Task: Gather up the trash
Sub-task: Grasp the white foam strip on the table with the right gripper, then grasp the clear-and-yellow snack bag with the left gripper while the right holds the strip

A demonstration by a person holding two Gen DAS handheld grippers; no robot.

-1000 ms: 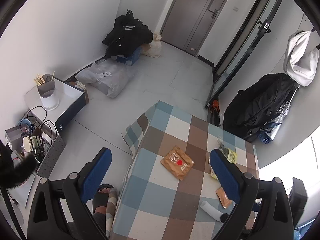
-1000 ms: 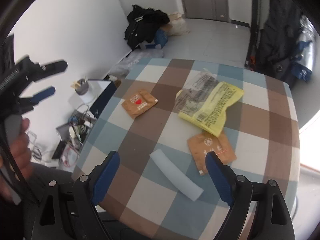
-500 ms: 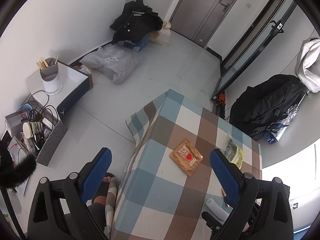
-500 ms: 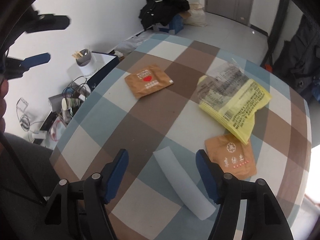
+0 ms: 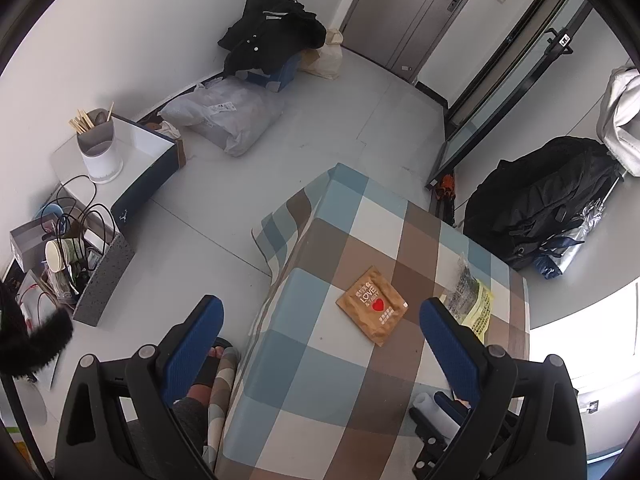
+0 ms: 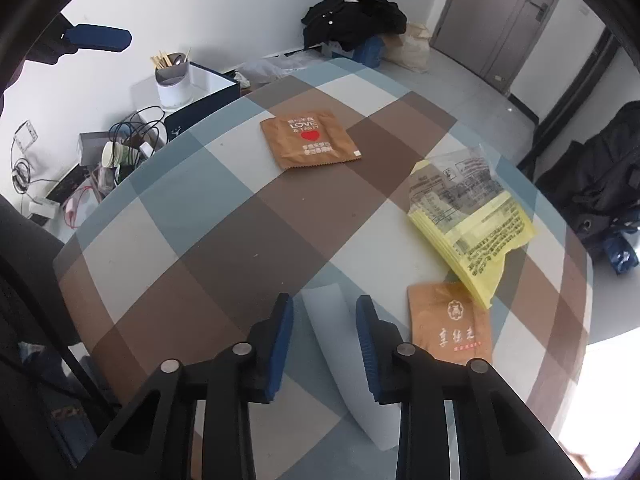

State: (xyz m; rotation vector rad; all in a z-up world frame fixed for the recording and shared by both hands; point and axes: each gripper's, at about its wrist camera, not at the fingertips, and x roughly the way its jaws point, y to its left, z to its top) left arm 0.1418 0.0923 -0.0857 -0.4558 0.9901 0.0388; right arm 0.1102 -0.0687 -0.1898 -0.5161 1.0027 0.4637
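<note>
**Four pieces of litter on a checked tablecloth**

Four items spread over the checked tablecloth [image 6: 224, 240] in the right wrist view. Upper centre: brown sachet [image 6: 310, 144], printed "LOVE & TASTY" above a red heart, smaller lines below too fine to read. Right of centre: yellow wrapper [image 6: 472, 224] with a clear top, dense black print, illegible at this size. Lower right: tan sachet [image 6: 450, 326] bearing a round emblem and red characters, not clearly readable.

Bottom centre: white strip [image 6: 344, 352], plain, no writing. Long axis running from just above the fingertips down toward the lower right of the frame, far end pointing up the frame toward the brown sachet.

Right gripper [image 6: 325, 312] lowered over that strip, blue pads either side of it, jaws having just been closing, narrow now; contact with the strip's edges not clear, small gaps seemingly left.

Left gripper [image 5: 320, 320] spread wide, nothing between its pads, above the table's left edge, brown sachet lying between its fingers in the left wrist view.
</note>
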